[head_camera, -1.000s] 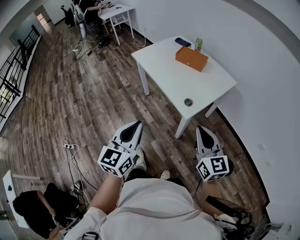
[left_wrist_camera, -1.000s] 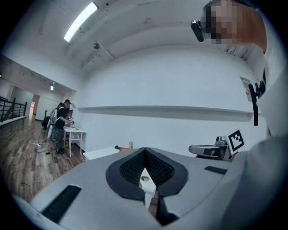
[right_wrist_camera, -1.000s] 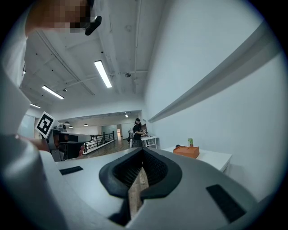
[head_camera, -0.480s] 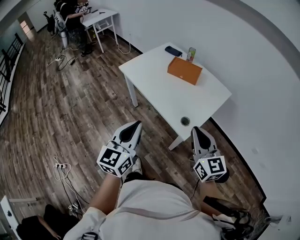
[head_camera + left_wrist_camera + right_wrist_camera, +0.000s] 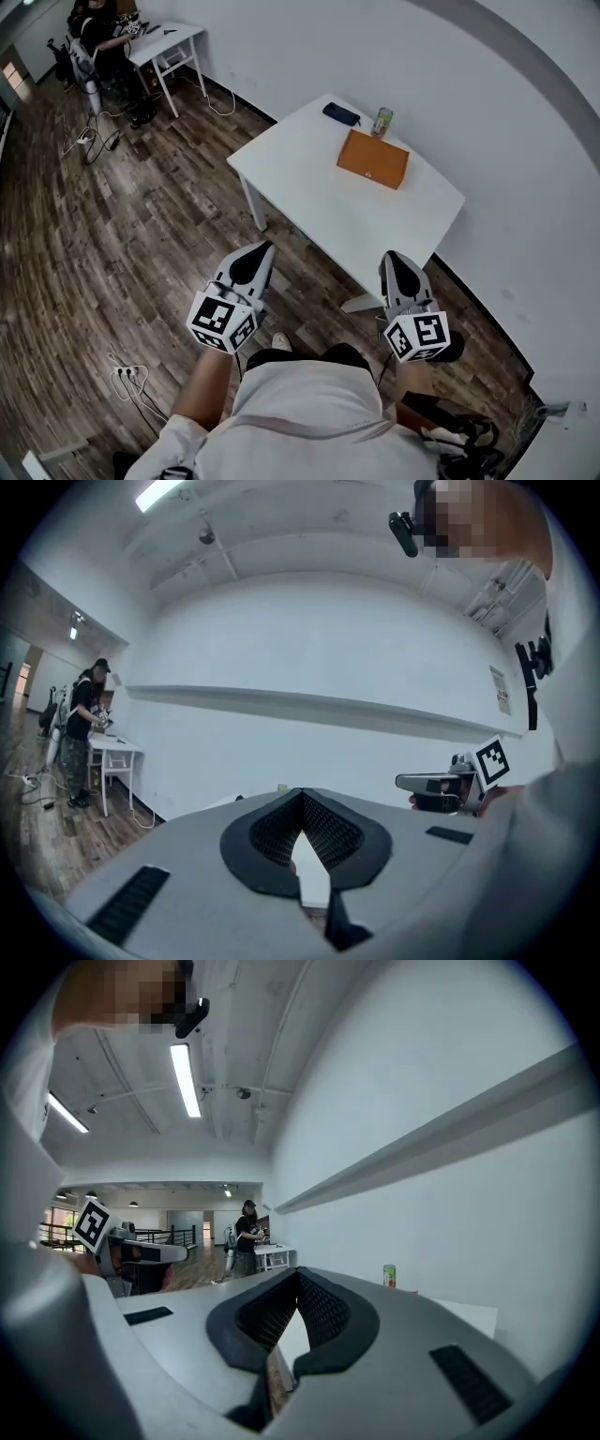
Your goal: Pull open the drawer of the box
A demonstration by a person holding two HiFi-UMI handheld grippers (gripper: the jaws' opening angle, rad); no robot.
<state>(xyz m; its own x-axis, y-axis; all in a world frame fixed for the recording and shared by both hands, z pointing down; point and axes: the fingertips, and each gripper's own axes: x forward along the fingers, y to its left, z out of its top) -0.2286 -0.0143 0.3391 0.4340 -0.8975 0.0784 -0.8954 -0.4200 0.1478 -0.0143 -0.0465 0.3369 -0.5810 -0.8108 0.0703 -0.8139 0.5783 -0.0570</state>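
Box (image 5: pixel 373 159), orange, lies flat on the white table (image 5: pixel 300 183), toward the far right side, near the wall. It looks closed all round; the drawer front can't be made out from the head view. Just beyond it a green can (image 5: pixel 382 122) stands upright. A dark flat phone-like thing (image 5: pixel 341 114) lies to the can's left, apart from both.

Left gripper (image 5: pixel 265 247): jaws clenched tip to tip, nothing btwn them (its own view shows the pads meeting at the tip). It's held low, close to the person's body, over the wood floor (image 5: pixel 141 234), short of the table's near edge.

Right gripper (image 5: pixel 389 256): jaws likewise pressed together at the tips, empty. It hovers in front of the table's near corner, approx level w/ the left one.

Both are well apart from the box, and neither touches the table or anything on it. The marker cubes face up toward the head cam.

Bkgd: another person (image 5: pixel 94 37) is at a small white desk (image 5: pixel 173 39) in the far left corner. A power strip w/ cables (image 5: pixel 127 373) lies on the floor at lower left.
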